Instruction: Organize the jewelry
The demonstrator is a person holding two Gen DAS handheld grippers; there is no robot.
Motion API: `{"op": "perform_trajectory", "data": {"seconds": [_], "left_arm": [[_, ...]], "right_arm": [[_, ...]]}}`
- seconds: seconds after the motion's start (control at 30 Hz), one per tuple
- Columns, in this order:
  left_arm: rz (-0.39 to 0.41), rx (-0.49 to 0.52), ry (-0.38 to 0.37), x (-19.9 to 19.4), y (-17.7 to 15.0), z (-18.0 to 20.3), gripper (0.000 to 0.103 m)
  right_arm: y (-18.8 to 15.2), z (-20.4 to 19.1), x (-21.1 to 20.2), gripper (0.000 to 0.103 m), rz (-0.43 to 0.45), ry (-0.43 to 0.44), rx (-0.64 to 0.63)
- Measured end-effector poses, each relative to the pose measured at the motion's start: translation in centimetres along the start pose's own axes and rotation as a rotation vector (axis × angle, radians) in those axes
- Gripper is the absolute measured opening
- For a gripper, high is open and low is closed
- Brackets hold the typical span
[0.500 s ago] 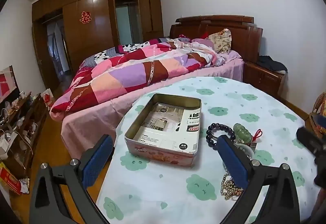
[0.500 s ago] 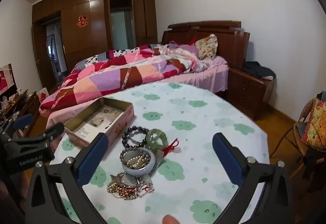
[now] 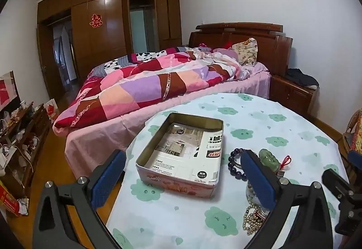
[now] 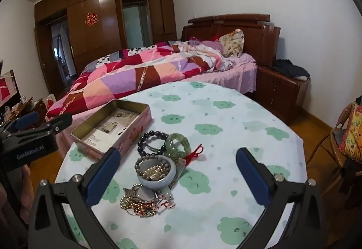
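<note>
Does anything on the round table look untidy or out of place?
Yes. The jewelry lies in one tangled heap on the cloud-print tablecloth: a gold bead chain, a metal-band watch and a pale bangle overlap. The open pink metal tin beside them holds only printed paper. Nothing seems damaged.

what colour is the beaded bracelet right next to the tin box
Dark, near-black navy beads, lying beside the pink tin box. Best seen in the right wrist view.
</note>
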State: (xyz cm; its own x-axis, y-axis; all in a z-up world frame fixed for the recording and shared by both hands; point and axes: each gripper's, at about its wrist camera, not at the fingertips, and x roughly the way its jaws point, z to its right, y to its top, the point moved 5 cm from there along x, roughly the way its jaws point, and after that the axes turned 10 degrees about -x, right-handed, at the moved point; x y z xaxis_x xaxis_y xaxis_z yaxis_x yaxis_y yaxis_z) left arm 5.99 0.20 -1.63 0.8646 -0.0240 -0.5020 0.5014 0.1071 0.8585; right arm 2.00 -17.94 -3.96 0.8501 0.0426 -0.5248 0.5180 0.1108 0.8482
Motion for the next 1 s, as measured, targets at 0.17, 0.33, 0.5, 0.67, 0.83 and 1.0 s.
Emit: {"op": "perform_trajectory", "data": {"seconds": [0.17,0.33,0.5,0.67,0.83,1.0], "left_arm": [[0.005,-0.006,0.005,0.4,0.5,-0.3,0.102],[0.007,-0.008,0.01,0.5,0.5,-0.4,0.102],[0.005,-0.007,0.01,0.4,0.5,-0.7,0.102],[0.009,-0.012,0.019,0.4,0.5,-0.6,0.102],[0.016,-0.031,0.028,0.4,0.6,-1.3,0.102],[0.018,-0.027,0.03,0.3,0.5,-1.4,0.102]], "right_arm": [[0.1,0.0,-0.3,0.103,0.017,-0.02,-0.008],[0.0,0.0,0.1,0.103,0.0,-0.007,-0.01],[-0.2,-0.1,0.1,0.103,0.0,-0.003,-0.006],[-0.1,-0.1,-0.1,0.103,0.006,-0.004,-0.006],[0.1,-0.2,-0.2,0.103,0.017,0.0,-0.026],[0.1,-0.3,0.0,0.103,0.01,0.009,-0.028]]}}
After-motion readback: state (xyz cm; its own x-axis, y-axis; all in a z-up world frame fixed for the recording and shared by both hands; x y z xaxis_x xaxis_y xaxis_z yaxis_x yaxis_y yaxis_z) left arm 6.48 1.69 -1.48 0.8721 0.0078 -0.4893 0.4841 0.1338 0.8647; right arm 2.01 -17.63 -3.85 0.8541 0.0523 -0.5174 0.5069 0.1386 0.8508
